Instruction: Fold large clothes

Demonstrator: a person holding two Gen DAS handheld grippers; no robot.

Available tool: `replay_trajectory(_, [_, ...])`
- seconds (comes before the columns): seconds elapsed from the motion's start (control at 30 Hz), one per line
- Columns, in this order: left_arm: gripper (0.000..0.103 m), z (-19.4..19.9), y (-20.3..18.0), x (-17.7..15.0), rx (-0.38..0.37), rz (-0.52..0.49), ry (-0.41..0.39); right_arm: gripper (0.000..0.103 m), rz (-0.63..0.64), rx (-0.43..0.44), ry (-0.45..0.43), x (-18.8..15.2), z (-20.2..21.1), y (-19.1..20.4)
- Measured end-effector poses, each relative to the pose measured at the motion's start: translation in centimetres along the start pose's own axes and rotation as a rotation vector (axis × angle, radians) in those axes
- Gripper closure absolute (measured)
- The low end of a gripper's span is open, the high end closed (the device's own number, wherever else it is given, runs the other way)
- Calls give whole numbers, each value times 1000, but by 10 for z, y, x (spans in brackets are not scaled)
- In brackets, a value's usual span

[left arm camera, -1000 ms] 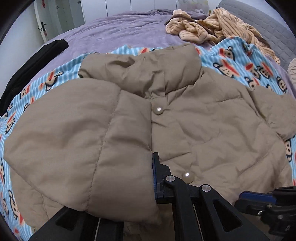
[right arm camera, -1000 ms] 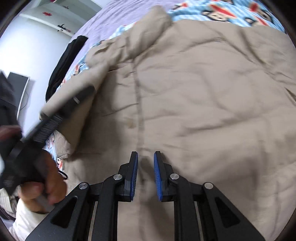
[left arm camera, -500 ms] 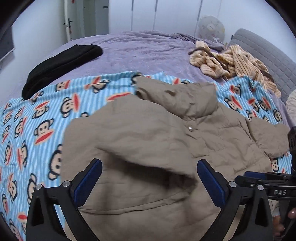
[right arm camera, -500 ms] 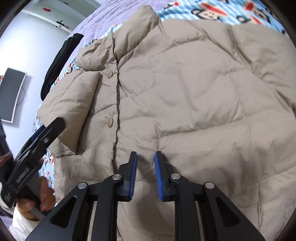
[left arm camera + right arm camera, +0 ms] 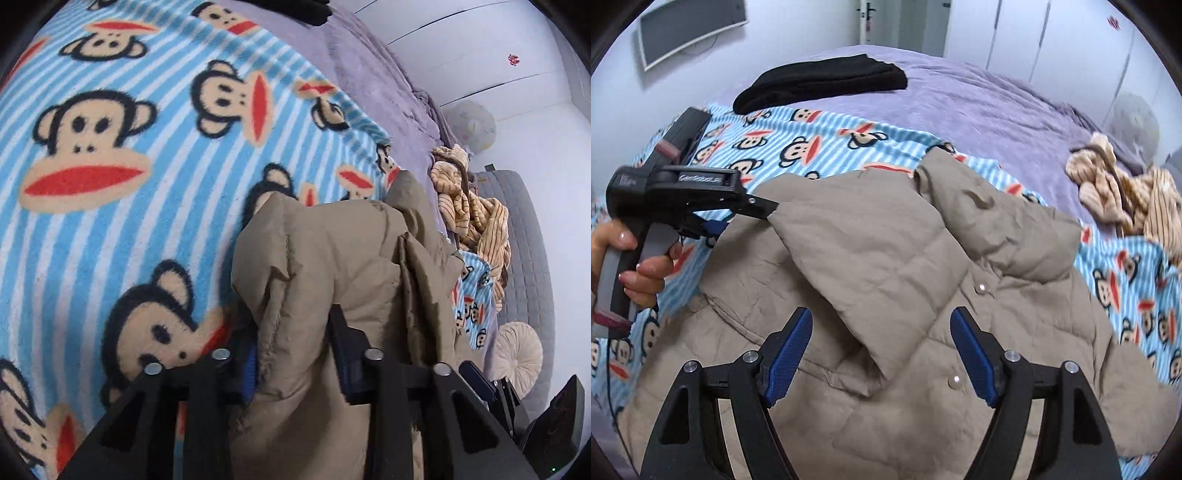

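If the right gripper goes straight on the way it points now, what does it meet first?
Most likely the folded-over sleeve of the tan jacket, which lies straight ahead of the open right gripper; depth is unclear.

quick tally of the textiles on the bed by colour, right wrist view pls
Tan puffer jacket: 1
Black folded garment: 1
Beige striped crumpled garment: 1
Blue striped monkey-print blanket: 1
Purple bedspread: 1
Total: 5
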State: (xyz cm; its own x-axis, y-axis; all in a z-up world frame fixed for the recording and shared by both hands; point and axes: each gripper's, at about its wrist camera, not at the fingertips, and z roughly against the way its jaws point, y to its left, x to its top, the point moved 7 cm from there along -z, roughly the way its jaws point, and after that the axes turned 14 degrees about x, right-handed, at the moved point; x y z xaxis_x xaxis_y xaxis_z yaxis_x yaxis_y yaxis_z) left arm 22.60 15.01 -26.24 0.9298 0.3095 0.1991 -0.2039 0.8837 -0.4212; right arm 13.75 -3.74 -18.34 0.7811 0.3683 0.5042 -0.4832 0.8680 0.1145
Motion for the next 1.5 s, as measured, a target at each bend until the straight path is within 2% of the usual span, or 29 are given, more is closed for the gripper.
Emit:
replay_trajectory(0.07, [77, 13, -15, 0, 101, -113, -100, 23, 65, -52, 23, 9, -17, 9])
replay_trajectory(0.17, [78, 26, -35, -3, 233, -270, -191, 23, 95, -102, 45, 15, -36, 1])
replay_trajectory(0.2, [78, 27, -38, -4, 268, -302, -211, 32, 84, -120, 42, 16, -37, -7])
replay_trajectory(0.23, [78, 26, -39, -5, 298, -322, -220, 46, 60, -124, 26, 17, -34, -16])
replay_trajectory(0.27, [78, 24, -39, -5, 319, -330, -224, 85, 27, -122, 9, 15, -29, -23])
replay_trajectory(0.3, [78, 21, -38, -5, 331, -334, -222, 91, -28, -120, -7, 12, -24, -37])
replay_trajectory(0.4, [77, 10, -33, -5, 338, -312, -205, 92, -304, -93, -107, -14, 3, -92])
replay_trajectory(0.47, [77, 5, -32, -4, 348, -297, -198, 92, -558, -9, -119, -51, 6, -131])
replay_trajectory(0.57, [61, 10, -31, -2, 416, -287, -199, 92, -882, 134, -80, -109, -8, -167])
replay_trajectory(0.6, [55, 17, -30, -1, 448, -285, -212, 91, -968, 214, -95, -122, -11, -171])
replay_trajectory(0.63, [55, 27, -30, 1, 466, -283, -238, 88, -1038, 267, -117, -132, -8, -174])
replay_trajectory(0.67, [55, 39, -30, 2, 465, -281, -262, 82, -1072, 272, -127, -137, -2, -177])
replay_trajectory(0.7, [55, 50, -30, 3, 459, -275, -283, 76, -1074, 247, -125, -141, 6, -178])
replay_trajectory(0.73, [55, 60, -29, 4, 452, -269, -300, 74, -1059, 196, -126, -143, 17, -181])
replay_trajectory(0.8, [55, 72, -32, 1, 428, -272, -311, 74, -1016, 99, -164, -143, 42, -186])
replay_trajectory(0.87, [55, 68, -34, -7, 435, -283, -288, 74, -948, 38, -212, -133, 62, -190])
replay_trajectory(0.93, [55, 48, -32, -21, 482, -300, -239, 74, -872, 51, -234, -114, 67, -189])
replay_trajectory(1.03, [52, 14, -20, -41, 531, -277, -179, 74, -776, 115, -181, -89, 44, -184])
replay_trajectory(1.13, [35, 4, -9, -44, 547, -226, -187, 74, -755, 102, -63, -97, 5, -179])
replay_trajectory(1.2, [34, 6, -8, -43, 546, -226, -178, 78, -777, 106, -25, -113, -12, -178])
replay_trajectory(1.33, [34, 21, -17, -40, 605, -281, -192, 78, -792, 121, -49, -119, 2, -184])
replay_trajectory(1.37, [34, 25, -21, -41, 611, -295, -199, 74, -802, 118, -51, -122, 7, -186])
replay_trajectory(1.5, [34, 38, -44, -54, 579, -324, -191, 74, -869, 111, -71, -137, 29, -201])
